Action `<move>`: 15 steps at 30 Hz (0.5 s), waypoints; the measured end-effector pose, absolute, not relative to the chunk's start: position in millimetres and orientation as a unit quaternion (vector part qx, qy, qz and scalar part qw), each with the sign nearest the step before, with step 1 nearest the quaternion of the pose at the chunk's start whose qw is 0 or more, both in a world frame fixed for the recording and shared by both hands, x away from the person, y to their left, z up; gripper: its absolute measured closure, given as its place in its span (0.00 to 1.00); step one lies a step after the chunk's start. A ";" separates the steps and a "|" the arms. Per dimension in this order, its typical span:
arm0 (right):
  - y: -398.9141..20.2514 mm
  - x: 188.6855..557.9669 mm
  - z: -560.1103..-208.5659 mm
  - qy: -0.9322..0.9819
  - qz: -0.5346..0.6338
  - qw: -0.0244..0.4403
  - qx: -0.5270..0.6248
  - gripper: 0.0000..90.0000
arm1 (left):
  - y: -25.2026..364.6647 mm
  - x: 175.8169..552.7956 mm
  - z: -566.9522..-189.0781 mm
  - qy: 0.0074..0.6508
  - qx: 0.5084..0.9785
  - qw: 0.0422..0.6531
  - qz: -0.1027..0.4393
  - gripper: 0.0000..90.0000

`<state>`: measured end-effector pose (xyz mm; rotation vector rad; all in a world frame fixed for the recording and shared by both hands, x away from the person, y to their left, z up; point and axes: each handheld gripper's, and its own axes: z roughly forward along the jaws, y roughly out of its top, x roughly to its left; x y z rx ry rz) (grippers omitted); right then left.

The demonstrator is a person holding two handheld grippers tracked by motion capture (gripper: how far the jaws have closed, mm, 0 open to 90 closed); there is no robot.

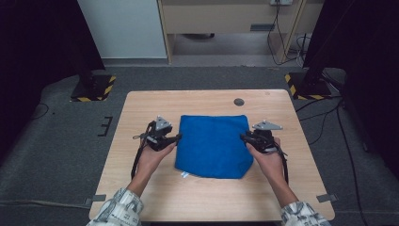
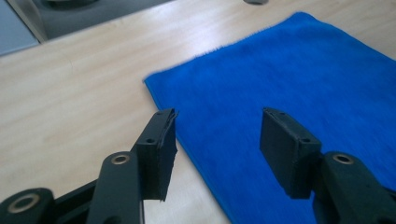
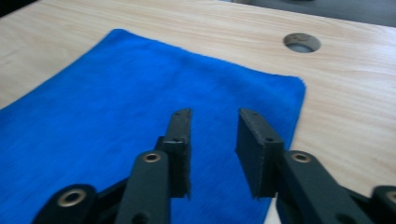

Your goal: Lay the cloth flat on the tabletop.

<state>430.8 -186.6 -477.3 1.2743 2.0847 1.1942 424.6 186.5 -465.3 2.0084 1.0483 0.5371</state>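
High view: both hands level, left gripper and right gripper agape, flanking blue cloth.

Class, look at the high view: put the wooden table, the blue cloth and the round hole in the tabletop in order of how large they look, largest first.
1. The wooden table, by far the largest.
2. The blue cloth, which covers the table's middle.
3. The round hole, a small dark spot near the table's far edge; being farther from the camera shrinks it a little, but the ranking holds.
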 end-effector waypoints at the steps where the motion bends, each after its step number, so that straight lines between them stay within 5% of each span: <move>1: -186.1 421.7 -479.5 0.757 0.426 0.204 0.451 0.79 | 188.1 420.1 -467.6 0.413 0.793 0.395 0.211 0.50; 9: -186.1 389.7 -488.1 0.775 0.414 0.193 0.436 0.86 | 209.2 380.9 -490.5 0.409 0.804 0.390 0.184 0.50; 15: -178.0 376.1 -499.2 0.791 0.398 0.180 0.429 0.73 | 211.3 365.0 -500.3 0.395 0.825 0.358 0.184 0.50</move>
